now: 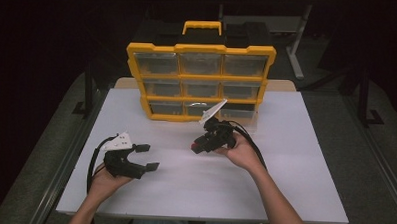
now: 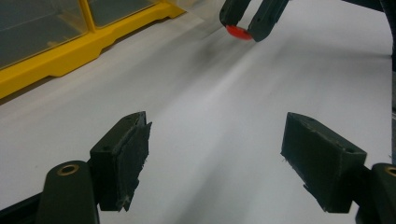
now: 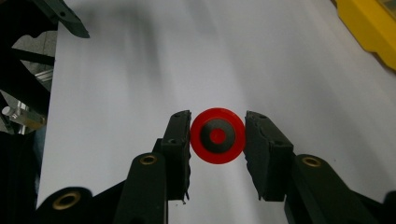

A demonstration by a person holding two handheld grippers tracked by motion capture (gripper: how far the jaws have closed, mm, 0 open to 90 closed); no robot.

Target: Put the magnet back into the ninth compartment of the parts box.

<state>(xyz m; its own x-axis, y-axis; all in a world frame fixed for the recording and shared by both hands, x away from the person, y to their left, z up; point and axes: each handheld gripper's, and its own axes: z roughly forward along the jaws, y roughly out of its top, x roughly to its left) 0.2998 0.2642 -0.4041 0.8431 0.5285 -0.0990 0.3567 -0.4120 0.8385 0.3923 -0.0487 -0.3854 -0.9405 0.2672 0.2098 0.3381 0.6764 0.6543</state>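
Right tongs (image 3: 217,137) pinch red disc (image 3: 217,136) edgewise just before the yellow organizer (image 1: 200,77), lifted off the surface (image 1: 295,160) presumably for stowing; left tongs (image 2: 219,163) wide open, holding nothing, farther out.

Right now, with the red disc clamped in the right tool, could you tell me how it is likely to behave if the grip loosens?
The red disc looks rigid: it keeps its round shape between the right tool pads. Held only at two points on its round edge, it could probably pivot or slip out. If it lands on edge on the smooth white table, it may roll.
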